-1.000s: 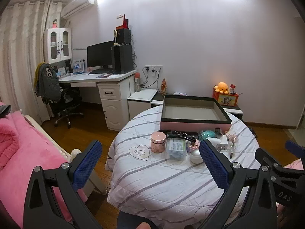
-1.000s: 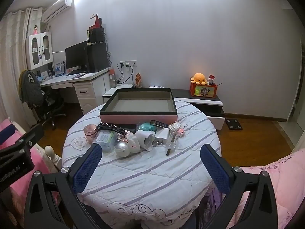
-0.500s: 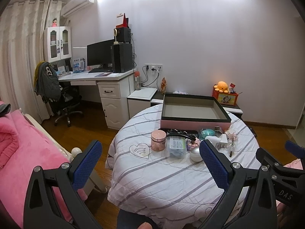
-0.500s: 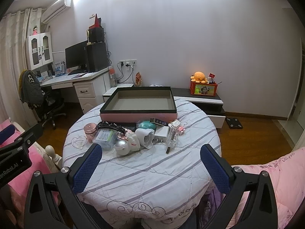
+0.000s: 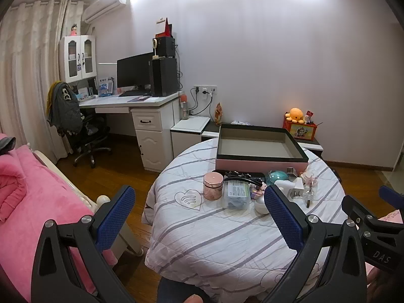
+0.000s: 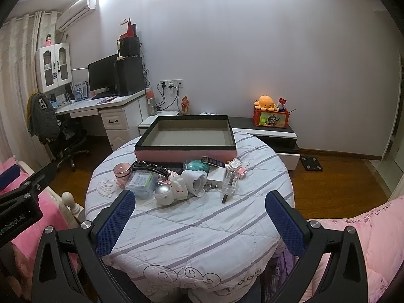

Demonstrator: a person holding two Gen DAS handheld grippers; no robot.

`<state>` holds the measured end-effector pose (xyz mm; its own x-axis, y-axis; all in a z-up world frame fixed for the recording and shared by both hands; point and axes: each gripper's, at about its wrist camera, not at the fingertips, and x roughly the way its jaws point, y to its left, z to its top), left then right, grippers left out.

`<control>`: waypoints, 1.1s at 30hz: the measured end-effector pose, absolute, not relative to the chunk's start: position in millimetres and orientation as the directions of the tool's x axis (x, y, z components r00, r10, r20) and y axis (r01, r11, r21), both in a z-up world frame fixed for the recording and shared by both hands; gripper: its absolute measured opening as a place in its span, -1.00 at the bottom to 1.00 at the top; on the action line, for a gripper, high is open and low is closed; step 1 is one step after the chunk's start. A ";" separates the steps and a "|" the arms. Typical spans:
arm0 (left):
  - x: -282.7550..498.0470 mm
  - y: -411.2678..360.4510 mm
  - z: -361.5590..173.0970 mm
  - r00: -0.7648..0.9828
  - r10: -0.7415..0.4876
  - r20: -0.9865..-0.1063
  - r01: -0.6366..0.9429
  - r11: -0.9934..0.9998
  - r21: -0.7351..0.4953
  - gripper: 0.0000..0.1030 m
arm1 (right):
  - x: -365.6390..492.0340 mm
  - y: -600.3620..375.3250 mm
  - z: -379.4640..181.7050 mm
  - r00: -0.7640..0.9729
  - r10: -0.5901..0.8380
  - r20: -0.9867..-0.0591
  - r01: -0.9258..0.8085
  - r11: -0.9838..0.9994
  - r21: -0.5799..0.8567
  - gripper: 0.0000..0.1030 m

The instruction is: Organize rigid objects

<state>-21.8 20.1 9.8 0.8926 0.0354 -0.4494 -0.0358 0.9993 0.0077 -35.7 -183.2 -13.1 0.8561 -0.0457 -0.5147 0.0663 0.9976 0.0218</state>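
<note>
Over the last second both views have pulled back and risen slightly, so the round table under its white, grey-striped quilted cover (image 6: pixel 197 227) now sits a little farther ahead of both tools, and nothing on it has been disturbed. The left gripper (image 5: pixel 199 217) is spread wide with nothing between its blue pads, and the right gripper (image 6: pixel 199 219) is likewise wide open and empty. Ahead of the right gripper, well beyond its fingertips, lies the cluster of rigid objects: a rose-gold round jar (image 6: pixel 122 171) to the left, a clear plastic box with a printed label (image 6: pixel 141 182) just beside it, a black hair claw (image 6: pixel 149 167) behind that, a silver-topped white figurine (image 6: pixel 171 192) nearest the fingers, a white wall charger (image 6: pixel 217 176) and a clear glass bottle (image 6: pixel 231 180) to the right. Directly behind the cluster sits the empty pink box with a black rim (image 6: pixel 185 152), apparently the place to sort into. The retreat suggests the task has not yet begun in earnest: every item is still outside the box, and either tool would have to reach forward and down for a first pick.
</note>
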 end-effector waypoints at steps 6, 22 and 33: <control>-22.2 22.6 10.6 0.893 0.035 -0.449 -0.036 0.999 0.005 1.00 | -35.5 -183.0 -13.0 0.856 -0.046 -0.515 0.066 0.998 0.021 1.00; -22.1 24.5 10.8 0.891 0.034 -0.452 -0.036 0.999 0.003 1.00 | -38.7 -182.3 -11.6 0.861 -0.049 -0.506 0.071 0.997 0.024 1.00; -18.5 21.9 3.6 0.884 0.028 -0.467 -0.027 1.000 0.008 1.00 | -43.4 -183.6 -7.0 0.874 -0.058 -0.483 0.079 0.997 0.023 1.00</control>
